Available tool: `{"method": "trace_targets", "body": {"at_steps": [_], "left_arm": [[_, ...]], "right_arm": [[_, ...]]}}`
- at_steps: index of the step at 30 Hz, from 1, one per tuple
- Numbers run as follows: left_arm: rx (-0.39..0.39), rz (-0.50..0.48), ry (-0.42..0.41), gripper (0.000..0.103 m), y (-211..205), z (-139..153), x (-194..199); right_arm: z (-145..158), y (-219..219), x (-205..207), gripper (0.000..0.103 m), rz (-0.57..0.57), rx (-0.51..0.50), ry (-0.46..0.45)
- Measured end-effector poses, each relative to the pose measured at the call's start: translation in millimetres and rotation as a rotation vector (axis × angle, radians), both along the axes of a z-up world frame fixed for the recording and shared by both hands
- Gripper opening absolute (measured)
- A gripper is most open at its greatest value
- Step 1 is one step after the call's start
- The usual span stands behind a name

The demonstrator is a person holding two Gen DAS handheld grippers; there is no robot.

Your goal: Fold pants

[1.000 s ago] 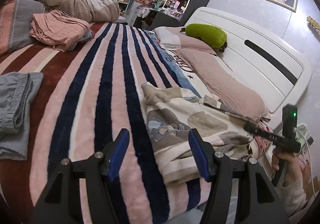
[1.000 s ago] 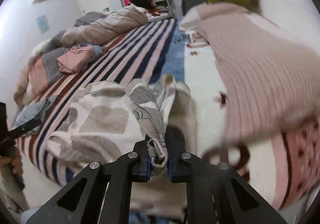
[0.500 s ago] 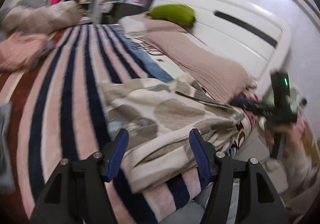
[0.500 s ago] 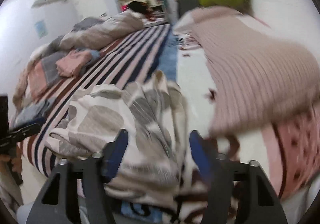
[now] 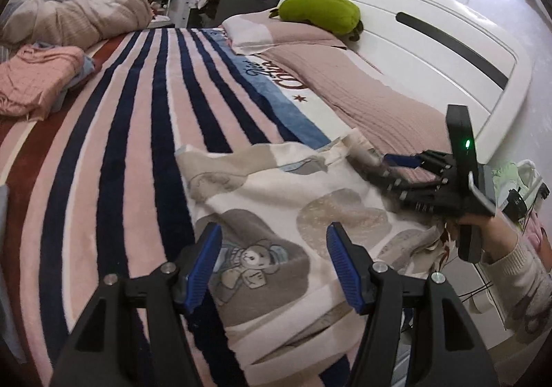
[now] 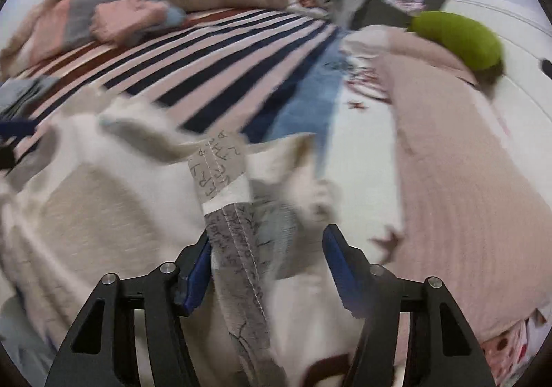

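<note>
The folded pants (image 5: 276, 221) lie at the bed's (image 5: 138, 110) near right edge, long axis seemingly running near-to-far. Both the left claw (image 5: 270, 262) and right claw (image 6: 265, 269) gape wide, holding nothing. Pushing the loose top layer could bunch it, or slide the bundle off the edge.

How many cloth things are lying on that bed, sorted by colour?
Cream patterned: 1, the pants
Pink: 3, folded pile, long ribbed pillow, far pillow
Green: 1, cushion
Beige: 1, quilt
Striped: 1, blanket
Total: 7
</note>
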State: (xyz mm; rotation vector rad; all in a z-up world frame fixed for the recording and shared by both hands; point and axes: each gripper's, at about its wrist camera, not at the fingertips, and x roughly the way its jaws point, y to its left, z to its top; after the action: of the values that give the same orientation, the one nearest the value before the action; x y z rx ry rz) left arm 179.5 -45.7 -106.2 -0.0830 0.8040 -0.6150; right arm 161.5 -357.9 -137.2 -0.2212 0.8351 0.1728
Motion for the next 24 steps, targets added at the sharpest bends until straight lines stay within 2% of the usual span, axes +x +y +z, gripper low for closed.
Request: {"method": "trace_targets", "body": {"at_steps": [4, 7, 8, 9, 11, 13, 14, 15, 16, 18, 20, 24], "left_arm": [[0.002, -0.011, 0.009, 0.059, -2, -4, 2], [0.000, -0.031, 0.012, 0.059, -5, -4, 1], [-0.003, -0.036, 0.010, 0.059, -6, -3, 0], [-0.006, -0.044, 0.006, 0.059, -7, -1, -1], [-0.012, -0.074, -0.005, 0.059, -10, 3, -3], [-0.031, -0.123, -0.007, 0.057, -16, 6, -6], [-0.043, -0.158, -0.003, 0.050, -21, 6, -7], [-0.048, -0.180, 0.002, 0.041, -24, 5, -8], [-0.052, -0.207, 0.014, 0.038, -28, 3, -8], [-0.045, -0.246, 0.056, 0.026, -36, -4, -10], [-0.035, -0.281, 0.074, 0.022, -38, -8, -17], [-0.016, -0.330, 0.110, 0.022, -35, -17, -38]], "right_arm": [[-1, -42, 12, 0.051, -0.117, 0.063, 0.004], [0, -56, 8, 0.050, -0.198, -0.021, -0.023], [3, -60, 3, 0.050, -0.207, -0.018, -0.032], [10, -66, -5, 0.050, -0.197, 0.053, -0.039], [25, -71, -20, 0.050, -0.139, 0.204, -0.059], [37, -62, -33, 0.048, -0.041, 0.287, -0.068], [39, -54, -37, 0.045, 0.004, 0.298, -0.057], [40, -43, -40, 0.036, 0.055, 0.306, -0.034], [38, -32, -43, 0.026, 0.105, 0.319, -0.007], [28, -11, -46, 0.016, 0.192, 0.350, 0.063], [19, 2, -51, 0.014, 0.230, 0.357, 0.111], [6, 10, -73, 0.014, 0.257, 0.372, 0.150]]}}
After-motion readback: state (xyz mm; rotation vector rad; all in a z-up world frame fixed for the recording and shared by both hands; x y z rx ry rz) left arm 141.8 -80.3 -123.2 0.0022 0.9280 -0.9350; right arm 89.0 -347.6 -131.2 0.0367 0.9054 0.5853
